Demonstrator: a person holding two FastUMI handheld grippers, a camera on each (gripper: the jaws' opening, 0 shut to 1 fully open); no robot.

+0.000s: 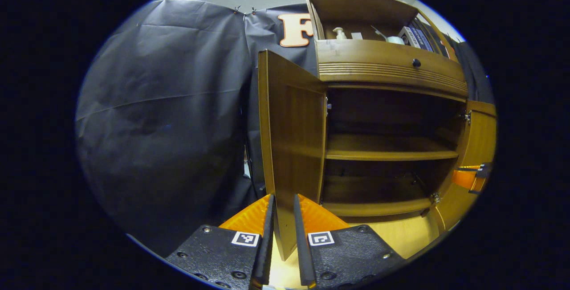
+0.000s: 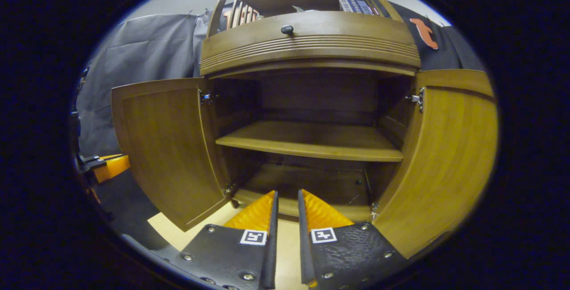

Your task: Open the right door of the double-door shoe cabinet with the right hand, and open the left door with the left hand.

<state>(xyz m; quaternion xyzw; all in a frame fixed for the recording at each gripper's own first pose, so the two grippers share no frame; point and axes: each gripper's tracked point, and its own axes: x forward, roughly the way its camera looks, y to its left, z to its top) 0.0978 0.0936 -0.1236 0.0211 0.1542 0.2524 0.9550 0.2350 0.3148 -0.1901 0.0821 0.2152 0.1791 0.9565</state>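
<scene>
We see the brown wooden double-door shoe cabinet [image 2: 311,143] standing against the black cloth wall [image 1: 164,116], with both doors swung wide open.

In the right gripper view, the left wooden door [image 2: 167,147] hangs open on the left and the right wooden door [image 2: 445,156] hangs open on the right, each on small metal hinges. Between them the dark interior shows one wooden middle shelf [image 2: 311,140] and a bottom board below it. Above the doors runs a ribbed wooden drawer front with a small dark round knob [image 2: 287,29], and an open top compartment holds a few items too small to tell apart. The right gripper [image 2: 285,205] is in front of the cabinet's bottom edge, over the pale floor [image 2: 187,227]; its fingers stand a narrow gap apart, with nothing between them.

In the left gripper view, the left gripper [image 1: 283,212] is at the lower free edge of the left door [image 1: 291,147], whose edge runs down into the narrow gap between the fingers. We cannot tell whether the fingers press on it. Far right in this view, the other gripper [image 1: 474,176] shows near the right door [image 1: 478,147].
</scene>
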